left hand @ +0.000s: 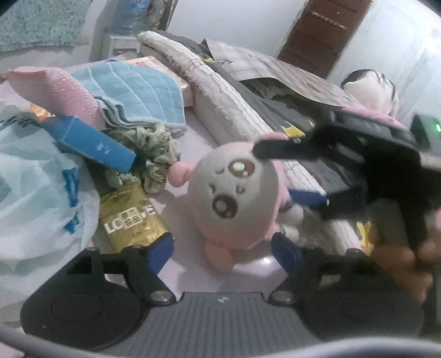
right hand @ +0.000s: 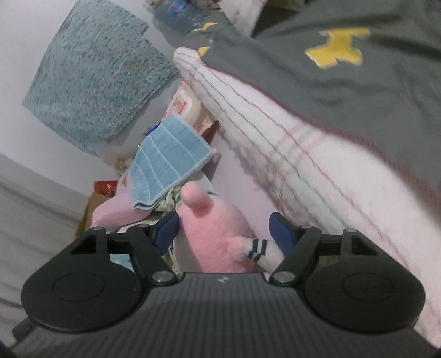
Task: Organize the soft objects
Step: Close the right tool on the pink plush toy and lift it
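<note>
I am looking down my left gripper [left hand: 220,250], and its blue-tipped fingers are standing apart with nothing between them, just short of the pink plush doll [left hand: 234,198]. The doll is lying on the pale lilac surface [left hand: 193,143], its grey face turned up toward me. My right gripper [right hand: 223,228] is reaching in from the right, its fingers spread on either side of the doll's pink body; the pads are sitting close to the plush, but I cannot tell whether they are pressing it. A striped white sock foot [right hand: 259,249] is poking out beside the right finger.

To the left of the doll a gold packet [left hand: 129,217] is lying under a white plastic bag [left hand: 35,187], with a blue box [left hand: 93,143] and a crumpled green cloth [left hand: 154,157] just behind. Further back a blue quilted cloth [left hand: 143,91] is draping over a pink towel [left hand: 55,91]. A rolled white checked blanket [left hand: 220,91] is running diagonally toward the rear, with a grey garment [right hand: 344,82] bearing yellow patches lying against it. Beyond, I am seeing a white wall [left hand: 234,22] and a brown door [left hand: 319,33].
</note>
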Demonstrator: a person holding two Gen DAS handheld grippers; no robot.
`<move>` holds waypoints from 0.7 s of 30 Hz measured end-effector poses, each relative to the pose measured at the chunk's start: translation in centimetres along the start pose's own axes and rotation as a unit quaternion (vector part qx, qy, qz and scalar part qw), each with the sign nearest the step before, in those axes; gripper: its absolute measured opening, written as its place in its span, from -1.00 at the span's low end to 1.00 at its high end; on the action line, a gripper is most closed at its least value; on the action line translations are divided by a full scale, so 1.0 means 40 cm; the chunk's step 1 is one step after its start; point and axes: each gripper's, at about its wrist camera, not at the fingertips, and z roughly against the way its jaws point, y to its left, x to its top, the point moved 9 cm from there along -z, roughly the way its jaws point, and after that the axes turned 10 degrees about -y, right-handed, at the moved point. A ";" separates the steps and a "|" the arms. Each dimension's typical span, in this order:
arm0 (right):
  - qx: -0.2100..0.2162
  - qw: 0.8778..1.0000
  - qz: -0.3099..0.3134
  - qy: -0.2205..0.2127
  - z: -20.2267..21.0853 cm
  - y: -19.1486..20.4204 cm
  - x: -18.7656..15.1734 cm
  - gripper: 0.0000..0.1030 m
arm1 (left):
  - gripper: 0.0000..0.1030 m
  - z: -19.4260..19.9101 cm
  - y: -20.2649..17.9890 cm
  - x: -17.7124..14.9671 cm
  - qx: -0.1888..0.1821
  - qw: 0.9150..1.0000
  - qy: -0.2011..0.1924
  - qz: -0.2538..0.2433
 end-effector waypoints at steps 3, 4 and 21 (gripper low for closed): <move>0.005 1.000 -0.011 0.006 -0.001 -0.004 -0.008 0.41 | 0.57 -0.026 -0.015 0.009 -0.011 1.000 0.008 -0.010; 0.006 1.000 -0.009 0.007 0.000 -0.002 0.000 0.43 | 0.57 -0.036 -0.021 0.010 -0.008 1.000 0.010 -0.019; 0.029 0.998 0.028 0.051 0.006 0.041 -0.032 0.34 | 0.26 -0.040 -0.092 -0.008 0.037 0.992 -0.007 -0.120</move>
